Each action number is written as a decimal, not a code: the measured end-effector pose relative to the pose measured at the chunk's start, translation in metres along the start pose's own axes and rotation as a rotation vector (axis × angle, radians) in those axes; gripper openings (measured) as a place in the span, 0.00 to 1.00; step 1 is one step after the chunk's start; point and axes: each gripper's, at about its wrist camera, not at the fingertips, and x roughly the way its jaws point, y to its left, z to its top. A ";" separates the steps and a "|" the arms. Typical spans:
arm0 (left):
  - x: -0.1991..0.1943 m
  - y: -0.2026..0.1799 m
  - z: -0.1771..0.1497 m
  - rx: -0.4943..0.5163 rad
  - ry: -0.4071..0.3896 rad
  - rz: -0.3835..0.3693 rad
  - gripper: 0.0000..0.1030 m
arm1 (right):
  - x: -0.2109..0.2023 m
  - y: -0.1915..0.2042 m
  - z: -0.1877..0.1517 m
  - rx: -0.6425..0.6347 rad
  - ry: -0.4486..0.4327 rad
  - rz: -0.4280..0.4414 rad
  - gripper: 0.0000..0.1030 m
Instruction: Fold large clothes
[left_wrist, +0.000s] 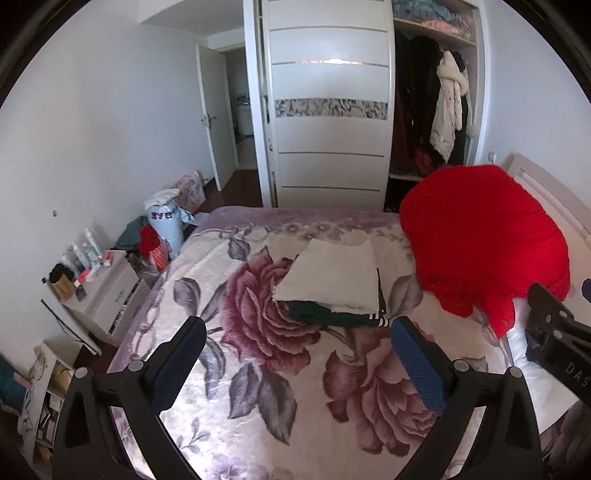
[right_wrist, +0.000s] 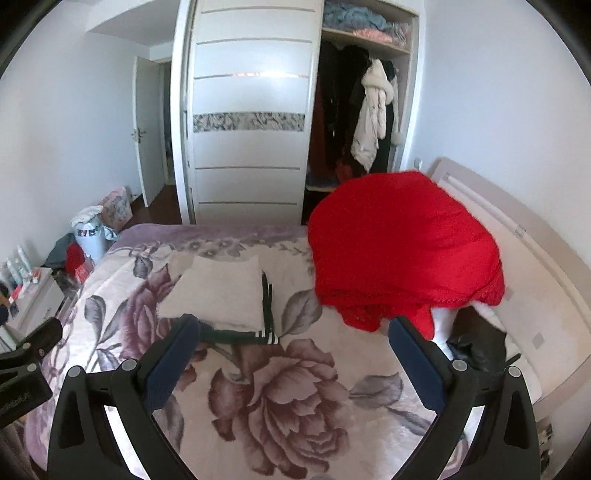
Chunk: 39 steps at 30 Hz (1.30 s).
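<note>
Both claws hang over the bed with their jaws spread wide and nothing between them: the left claw sits above the floral blanket just short of a folded stack, and the right claw hovers further toward the headboard side. The stack lies near the middle of the bed: a folded cream garment rests on top of a folded dark green garment with white stripes at its near corner. To the stack's right, a large red garment is heaped in a tall mound near the white headboard, its lower edge draping onto the blanket, apart from the stack. In the right wrist view a dark item lies just beside the red mound; what it is cannot be told. Behind the bed stands a wardrobe, its sliding door pushed left, with a cream coat hanging inside. A white nightstand crowded with bottles stands at the bed's left.
</note>
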 end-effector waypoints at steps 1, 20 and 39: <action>-0.008 0.001 -0.002 -0.007 -0.004 -0.002 0.99 | -0.011 -0.001 -0.001 -0.004 -0.008 0.006 1.00; -0.076 0.003 -0.029 -0.017 -0.095 0.008 0.99 | -0.127 -0.023 -0.010 -0.001 -0.089 0.063 1.00; -0.091 -0.004 -0.037 -0.011 -0.115 0.019 0.99 | -0.130 -0.030 -0.003 -0.012 -0.098 0.102 1.00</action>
